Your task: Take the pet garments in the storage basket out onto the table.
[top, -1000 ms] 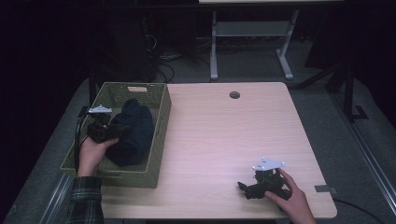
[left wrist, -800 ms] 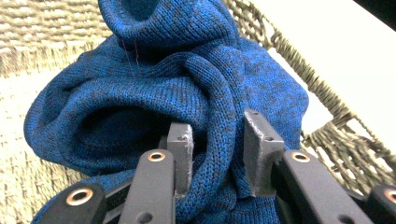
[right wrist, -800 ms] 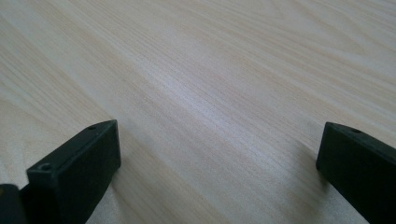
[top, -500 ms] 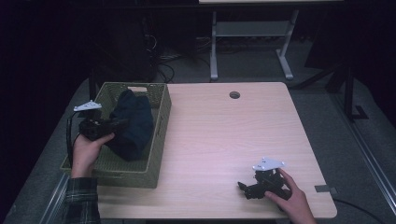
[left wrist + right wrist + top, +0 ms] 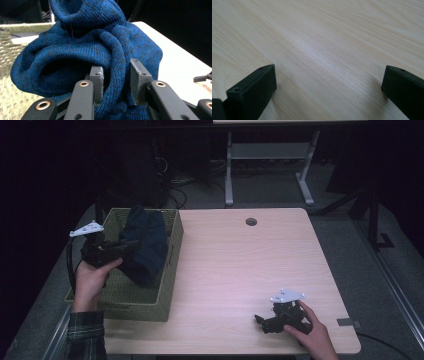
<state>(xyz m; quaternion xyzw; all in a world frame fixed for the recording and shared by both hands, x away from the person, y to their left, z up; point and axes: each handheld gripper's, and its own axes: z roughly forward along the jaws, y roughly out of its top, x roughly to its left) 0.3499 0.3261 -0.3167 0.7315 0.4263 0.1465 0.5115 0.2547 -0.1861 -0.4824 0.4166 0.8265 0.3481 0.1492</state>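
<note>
A dark blue knitted garment (image 5: 144,245) hangs bunched above the green woven basket (image 5: 169,270) at the table's left. My left gripper (image 5: 127,245) is shut on a thick fold of it, and in the left gripper view the grey pads (image 5: 98,81) pinch the blue knit (image 5: 82,45) between them. My right gripper (image 5: 261,322) rests on the wooden table (image 5: 240,270) near its front right corner, held by a hand. In the right gripper view its black fingers (image 5: 252,92) stand wide apart over bare wood, so it is open with nothing between them.
The basket's near wall and right rim stand between the garment and the open tabletop. A round cable hole (image 5: 251,221) sits near the table's far edge. Behind the table stands a grey metal frame (image 5: 270,155) on dark floor.
My left gripper has lifted the blue garment up out of the basket and drawn it slightly left. The right gripper has stayed where it was.
</note>
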